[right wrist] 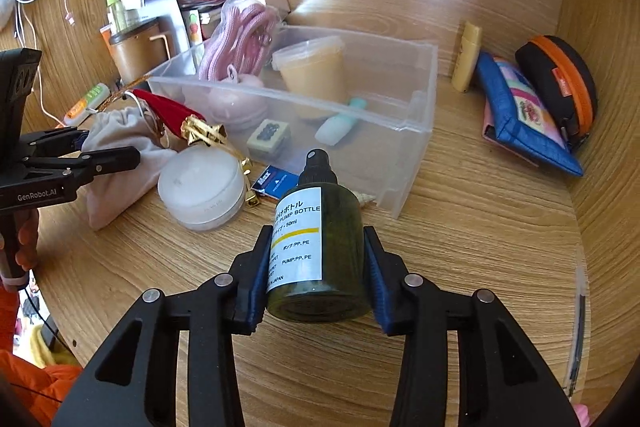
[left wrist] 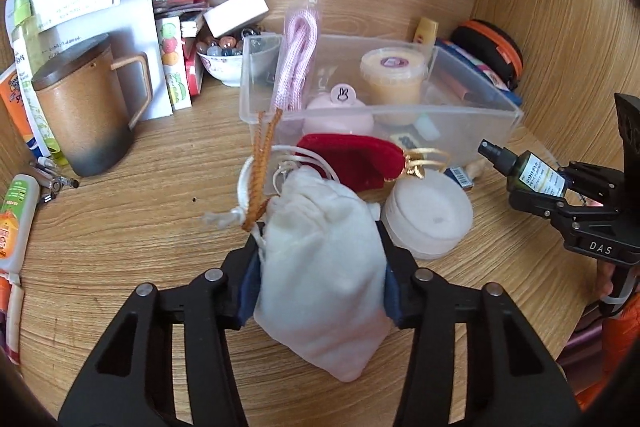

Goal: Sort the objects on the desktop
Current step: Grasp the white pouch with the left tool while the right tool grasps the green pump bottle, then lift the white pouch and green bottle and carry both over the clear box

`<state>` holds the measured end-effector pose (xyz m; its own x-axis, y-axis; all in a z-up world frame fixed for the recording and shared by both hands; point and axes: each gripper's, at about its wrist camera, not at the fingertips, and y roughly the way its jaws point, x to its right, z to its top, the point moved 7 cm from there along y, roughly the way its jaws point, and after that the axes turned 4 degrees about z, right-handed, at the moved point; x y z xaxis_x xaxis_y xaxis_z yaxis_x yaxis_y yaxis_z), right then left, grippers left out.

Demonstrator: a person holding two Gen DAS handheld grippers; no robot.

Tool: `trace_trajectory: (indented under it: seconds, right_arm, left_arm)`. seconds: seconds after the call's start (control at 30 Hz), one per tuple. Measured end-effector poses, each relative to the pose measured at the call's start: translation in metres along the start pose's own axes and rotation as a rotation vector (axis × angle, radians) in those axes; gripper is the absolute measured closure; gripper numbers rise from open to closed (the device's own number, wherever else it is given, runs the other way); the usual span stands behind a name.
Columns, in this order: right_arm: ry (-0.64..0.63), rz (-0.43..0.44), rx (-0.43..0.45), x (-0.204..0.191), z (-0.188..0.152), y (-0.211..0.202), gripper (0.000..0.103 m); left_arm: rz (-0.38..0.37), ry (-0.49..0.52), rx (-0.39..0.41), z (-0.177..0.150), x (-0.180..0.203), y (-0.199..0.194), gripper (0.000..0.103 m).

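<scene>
The wooden counter [right wrist: 460, 227] carries everything, walled by wood panels at the far side and right. On it, towards the far side, stands a clear plastic bin [right wrist: 416, 131], holding a pink cord [right wrist: 236, 39], a pale lidded cup [right wrist: 314, 67], a pink round case [left wrist: 340, 111] and a small white-and-green tube [right wrist: 338, 123]. Far left of the bin stands a brown mug [left wrist: 84, 111] with a dark lid.

The left gripper [left wrist: 322, 247] is clamped on a white drawstring pouch [left wrist: 324, 279], its pads pressing both sides of the cloth. Just beyond the pouch lie a red velvet pouch [left wrist: 356, 159] and a round white container [left wrist: 428, 215], close to the bin's near wall.

The right gripper [right wrist: 316, 259] is clamped on a dark green pump bottle [right wrist: 340, 247], nozzle pointing towards the bin.

At the far right lie a blue pouch [right wrist: 512, 115] and a black case with an orange zip [right wrist: 560, 83].
</scene>
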<state>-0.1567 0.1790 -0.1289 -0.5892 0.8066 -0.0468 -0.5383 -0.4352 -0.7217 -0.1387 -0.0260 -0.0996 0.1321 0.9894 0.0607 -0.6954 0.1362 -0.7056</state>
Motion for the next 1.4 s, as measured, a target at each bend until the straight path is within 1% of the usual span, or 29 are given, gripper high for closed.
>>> trace_trajectory:
  seconds: [0.03, 0.1, 0.3, 0.37, 0.43, 0.47, 0.53, 0.63, 0.7, 0.73, 0.77, 0.87, 0.93, 1.03, 1.13, 1.23, 1.4]
  right_arm:
    - [0.004, 0.005, 0.004, -0.001, 0.001, -0.002, 0.065]
    - [0.008, 0.01, 0.012, -0.002, 0.002, -0.005, 0.065]
    - [-0.001, 0.015, 0.019, -0.006, 0.003, -0.011, 0.065]
    - [-0.007, 0.016, 0.017, -0.009, 0.002, -0.012, 0.065]
    - [-0.013, 0.021, 0.011, -0.012, 0.001, -0.01, 0.065]
    - [-0.016, 0.022, 0.009, -0.013, 0.0, -0.01, 0.065]
    - [-0.022, 0.023, 0.008, -0.016, -0.001, -0.009, 0.065]
    - [-0.023, 0.024, 0.011, -0.017, -0.002, -0.009, 0.065]
    - [-0.02, 0.026, 0.017, -0.017, 0.0, -0.01, 0.065]
    - [-0.017, 0.028, 0.021, -0.017, 0.001, -0.011, 0.065]
    - [-0.014, 0.03, 0.028, -0.016, 0.003, -0.013, 0.065]
    - [-0.012, 0.037, 0.055, -0.017, 0.009, -0.019, 0.065]
    - [-0.016, 0.04, 0.07, -0.018, 0.014, -0.022, 0.065]
    - [-0.02, 0.048, 0.08, -0.02, 0.019, -0.024, 0.065]
    - [-0.019, 0.059, 0.086, -0.021, 0.024, -0.023, 0.065]
    - [-0.019, 0.065, 0.097, -0.022, 0.029, -0.023, 0.065]
    - [-0.021, 0.067, 0.113, -0.023, 0.038, -0.026, 0.065]
  left_arm:
    - [0.001, -0.001, 0.01, 0.002, 0.0, -0.003, 0.058]
    - [-0.008, -0.004, 0.012, 0.004, -0.001, -0.006, 0.062]
    - [-0.009, 0.001, -0.015, -0.007, -0.001, -0.005, 0.062]
    - [-0.008, 0.001, -0.022, -0.01, -0.001, -0.007, 0.055]
    - [-0.014, -0.001, -0.03, -0.013, -0.002, -0.007, 0.044]
    - [-0.021, 0.002, -0.039, -0.015, -0.001, -0.006, 0.041]
    - [-0.011, 0.023, -0.056, -0.019, 0.002, -0.003, 0.032]
    - [0.015, 0.051, -0.103, -0.025, 0.006, 0.008, 0.029]
    - [0.038, 0.042, -0.146, -0.028, 0.004, 0.019, 0.028]
    - [0.057, 0.044, -0.133, -0.026, 0.004, 0.02, 0.028]
    - [0.068, 0.05, -0.137, -0.025, 0.005, 0.022, 0.028]
    - [0.072, 0.062, -0.118, -0.023, 0.009, 0.024, 0.041]
    - [0.064, 0.065, -0.11, -0.022, 0.01, 0.022, 0.052]
    - [0.046, 0.047, -0.104, -0.019, 0.007, 0.016, 0.058]
    - [0.01, 0.019, -0.099, -0.015, 0.004, 0.009, 0.06]
    - [0.005, 0.025, -0.067, -0.008, 0.004, -0.002, 0.06]
    - [-0.047, 0.011, -0.032, 0.01, 0.008, -0.016, 0.06]
